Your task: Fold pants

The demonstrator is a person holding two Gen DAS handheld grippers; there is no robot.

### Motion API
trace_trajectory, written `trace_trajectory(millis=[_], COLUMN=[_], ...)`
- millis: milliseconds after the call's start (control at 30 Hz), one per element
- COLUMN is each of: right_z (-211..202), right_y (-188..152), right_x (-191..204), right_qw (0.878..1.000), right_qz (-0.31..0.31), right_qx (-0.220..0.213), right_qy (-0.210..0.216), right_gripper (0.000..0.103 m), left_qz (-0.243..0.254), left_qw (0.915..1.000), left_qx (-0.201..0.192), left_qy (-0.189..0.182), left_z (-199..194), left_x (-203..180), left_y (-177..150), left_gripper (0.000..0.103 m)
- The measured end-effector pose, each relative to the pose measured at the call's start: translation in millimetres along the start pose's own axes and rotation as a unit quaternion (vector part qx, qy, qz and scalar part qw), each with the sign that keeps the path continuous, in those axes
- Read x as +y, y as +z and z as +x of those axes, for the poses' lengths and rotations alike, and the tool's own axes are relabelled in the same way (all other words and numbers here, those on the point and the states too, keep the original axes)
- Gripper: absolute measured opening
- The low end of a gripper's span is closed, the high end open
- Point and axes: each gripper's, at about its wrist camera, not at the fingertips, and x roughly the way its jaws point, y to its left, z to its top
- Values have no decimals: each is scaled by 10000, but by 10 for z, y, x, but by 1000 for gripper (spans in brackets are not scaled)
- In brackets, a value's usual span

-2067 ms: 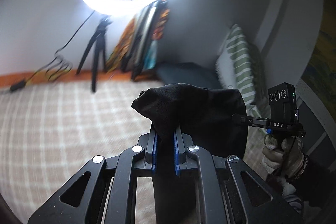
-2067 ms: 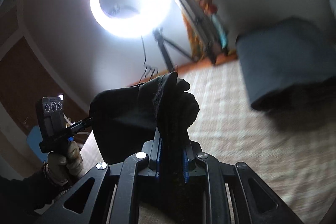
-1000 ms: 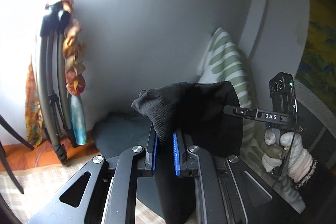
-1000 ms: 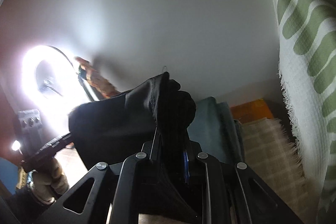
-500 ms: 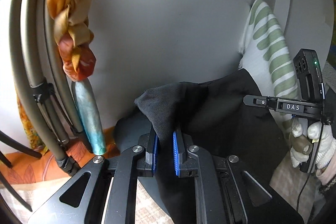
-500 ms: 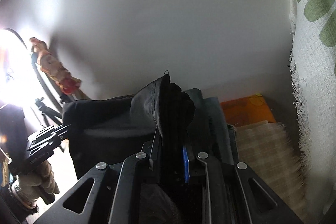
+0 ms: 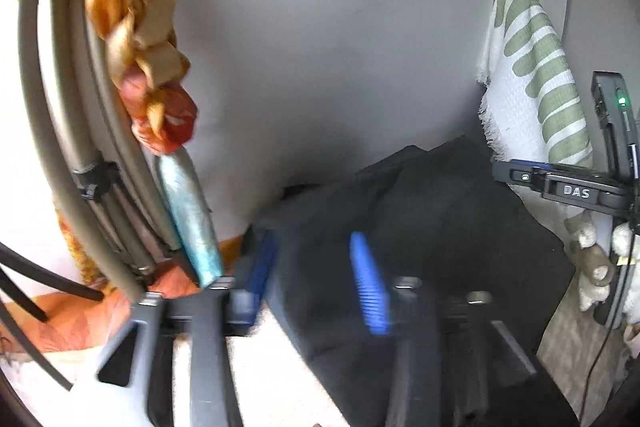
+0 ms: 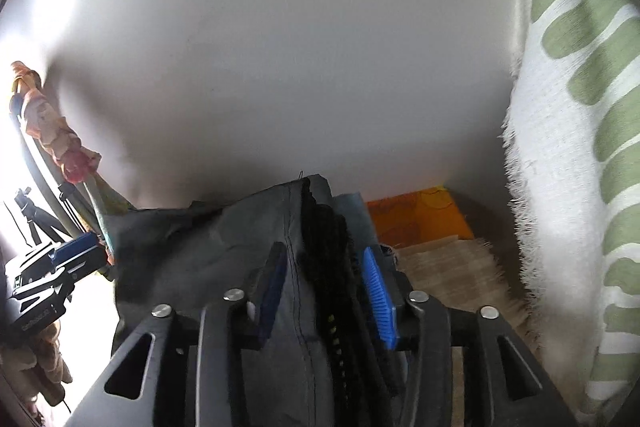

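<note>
Lying between both spread tongs (image 7: 316,279) (image 8: 326,291), pants (image 8: 208,259)

One pants (image 7: 420,227) (black), two hand-held grippers (image 7: 316,279) (image 8: 326,287).

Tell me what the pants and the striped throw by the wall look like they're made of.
Pants: dark woven cloth, matte, likely cotton or a blend; a stitched seam and soft creases show. Striped throw: white textured weave with green stripes, frayed fringe along its edge; probably cotton, though I can't be sure.
</note>
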Motion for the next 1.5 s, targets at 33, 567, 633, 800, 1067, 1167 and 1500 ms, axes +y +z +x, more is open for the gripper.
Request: trace_trajectory(millis=[33,567,633,800,1067,1167,1500], right_z=[-65,-1496,-1678,-2065,-2459,-2541,-2567], right_y=[-9,-619,-748,-1085,-1598,-1794,-2241], right_x=[20,608,701,909,1153,1225,1299], right_qw=[10000,9980,9975,9967,9951,9946,9945], right_qz=[-19,-147,-176,-223,-151,-168,87], right_qx=[-26,-536,-604,-719,-843,-850,-790], right_qy=[-57,-294,-323,-300,-486,-577,-680], right_gripper=[53,87,88,100,103,103,103], left_qz=[-7,20,46,141,183,135,216], left_qw=[10000,9990,9986,9981,9971,9972,9965], left_qx=[-42,-404,-478,-550,-710,-724,-803], left_qy=[6,-208,-227,-242,-180,-140,20], left_z=[-58,-1598,-1849,-2327,-2883,-2983,-3153], left_x=[4,-30,-48,-128,-197,-193,-204], left_y=[-2,-404,-522,-782,-1213,-1348,-1708], left_gripper=[59,76,78,80,82,85,86])
